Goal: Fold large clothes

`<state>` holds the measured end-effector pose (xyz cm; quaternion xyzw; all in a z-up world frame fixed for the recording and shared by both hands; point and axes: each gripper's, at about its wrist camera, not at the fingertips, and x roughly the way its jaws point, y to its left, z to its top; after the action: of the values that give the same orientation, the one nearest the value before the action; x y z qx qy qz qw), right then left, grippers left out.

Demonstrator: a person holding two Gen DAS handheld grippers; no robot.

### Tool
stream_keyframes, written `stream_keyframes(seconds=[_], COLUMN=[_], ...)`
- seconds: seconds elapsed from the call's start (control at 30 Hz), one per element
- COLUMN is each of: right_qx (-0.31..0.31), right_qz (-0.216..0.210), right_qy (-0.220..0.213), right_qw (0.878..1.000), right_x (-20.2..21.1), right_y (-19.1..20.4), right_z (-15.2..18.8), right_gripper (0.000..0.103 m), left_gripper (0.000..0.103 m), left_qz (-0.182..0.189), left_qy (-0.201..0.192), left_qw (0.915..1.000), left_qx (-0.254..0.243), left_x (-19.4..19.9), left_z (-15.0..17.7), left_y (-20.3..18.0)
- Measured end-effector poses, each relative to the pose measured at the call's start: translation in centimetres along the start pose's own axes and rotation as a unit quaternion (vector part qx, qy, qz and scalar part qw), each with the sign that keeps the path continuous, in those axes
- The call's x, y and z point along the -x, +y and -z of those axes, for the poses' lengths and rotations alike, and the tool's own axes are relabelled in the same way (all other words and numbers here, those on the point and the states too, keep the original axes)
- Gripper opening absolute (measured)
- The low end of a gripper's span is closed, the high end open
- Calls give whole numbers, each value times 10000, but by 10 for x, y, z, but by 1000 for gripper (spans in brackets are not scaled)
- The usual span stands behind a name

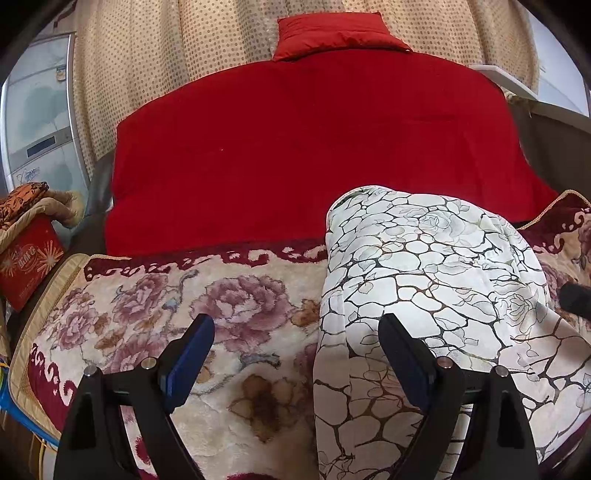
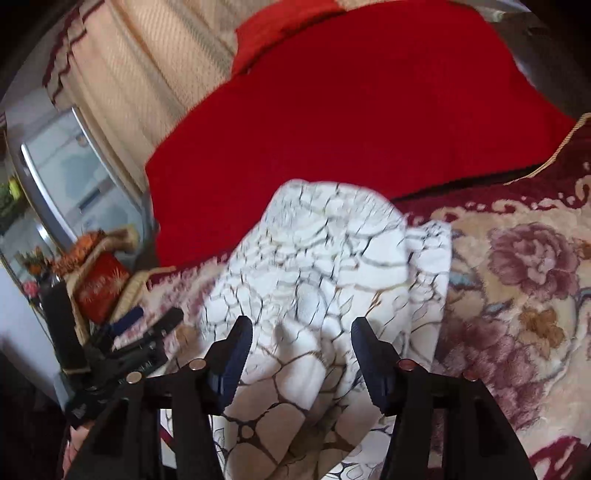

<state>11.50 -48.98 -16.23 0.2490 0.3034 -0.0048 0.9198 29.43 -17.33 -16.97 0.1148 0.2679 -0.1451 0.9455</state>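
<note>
Nearest in the left wrist view, the left hand-held gripper (image 1: 295, 354) hangs wide open with nothing gripped; its left finger is over the plush cream floral blanket with maroon border (image 1: 155, 317), and its right finger is over the edge of the white garment with a brown cracked-stone and rose print (image 1: 436, 266). In the right wrist view the right hand-held gripper (image 2: 301, 354) is partly open, the garment's bunched fabric lying between the fingers, pads apart from it, not clamped. The garment lies in a folded heap on the floral blanket on the bed, its far end reaching the plain red bedspread (image 1: 303, 147). Beyond that sits a red pillow (image 1: 340, 33) against beige dotted curtains (image 1: 147, 48). At far left, a red box (image 1: 27, 258) under folded fabric.
</note>
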Motion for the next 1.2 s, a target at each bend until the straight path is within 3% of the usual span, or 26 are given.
stream_keyframes(seconds=[0.33,1.2], right_qx=[-247,-456], right_qz=[-21,4], right_qy=[-241,-211], right_qw=[9994,9987], right_x=[16,17], right_y=[-11,-26], right_z=[-1,1], right_gripper=[60,60], left_gripper=[90,90], left_qz=[-23,-47], left_qy=[13,187], left_qw=[10000,9998], left_qx=[-17,-85], left_x=[0,-16], left_z=[0,6], left_y=[0,-4])
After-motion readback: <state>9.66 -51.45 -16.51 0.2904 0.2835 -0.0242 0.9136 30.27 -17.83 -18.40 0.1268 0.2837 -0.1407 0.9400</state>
